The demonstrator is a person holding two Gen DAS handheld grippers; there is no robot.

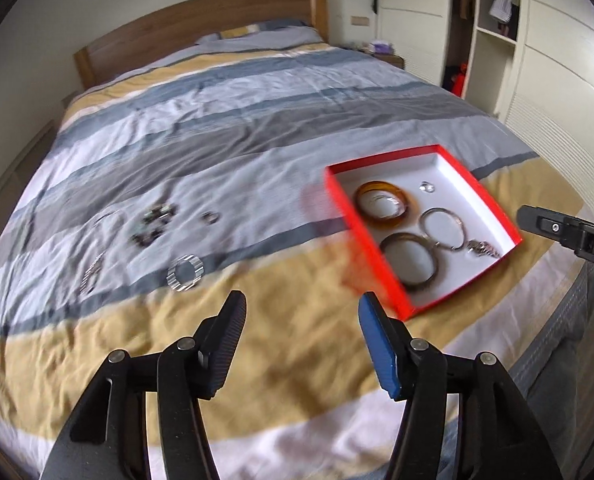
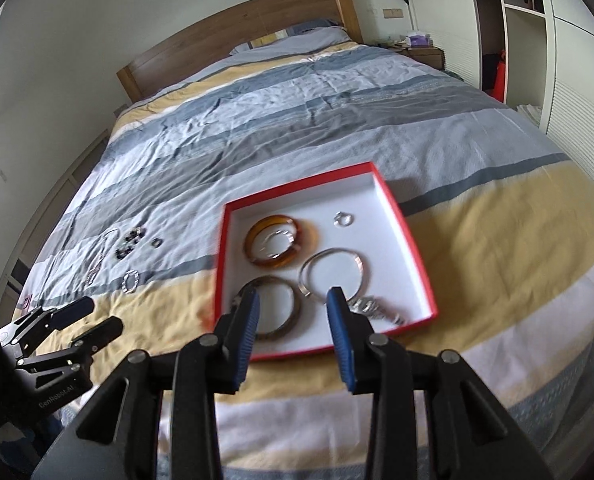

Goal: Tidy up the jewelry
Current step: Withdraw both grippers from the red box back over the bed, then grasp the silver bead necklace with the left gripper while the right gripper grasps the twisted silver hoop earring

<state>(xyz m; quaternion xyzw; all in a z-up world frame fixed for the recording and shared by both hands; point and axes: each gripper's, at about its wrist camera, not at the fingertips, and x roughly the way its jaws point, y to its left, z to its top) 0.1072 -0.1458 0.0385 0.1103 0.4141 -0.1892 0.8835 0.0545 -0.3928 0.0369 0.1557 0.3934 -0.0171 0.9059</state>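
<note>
Plainly, the red box (image 2: pixel 409 248) is the landmark: a shallow red-walled tray with a white floor, lying on the striped bed cover (image 2: pixel 337 120) near the foot of the bed.

Inside the box, an amber bangle (image 2: pixel 257 240) sits toward the far left corner with a thin silver bracelet (image 2: pixel 277 240) lying inside its ring. A small silver ring (image 2: pixel 343 219) lies alone toward the far right. Nearer the front wall, a dark brown bangle (image 2: pixel 293 316) lies left, touching or just beside a silver hoop bracelet (image 2: pixel 309 276), and a metal wristwatch (image 2: pixel 377 308) lies at the hoop's near right edge.

Left of the box, on the bed cover, loose pieces are scattered: a flat ribbed silver ring (image 1: pixel 185 273) closest to the box's near corner, a small dark ring (image 1: pixel 211 217) farther up, a cluster of dark beaded pieces (image 1: pixel 153 224) beyond that, and silvery chains (image 1: pixel 91 276) farthest left, too blurred to tell apart.

The left hand-held gripper (image 1: pixel 301 312) hangs above the yellow stripe, left of the box's near corner, its jaws wide apart with nothing between them. The right hand-held gripper (image 2: pixel 293 304) is poised over the box's front edge, jaws parted moderately and empty; the dark brown bangle and the hoop show through the gap below, untouched.
</note>
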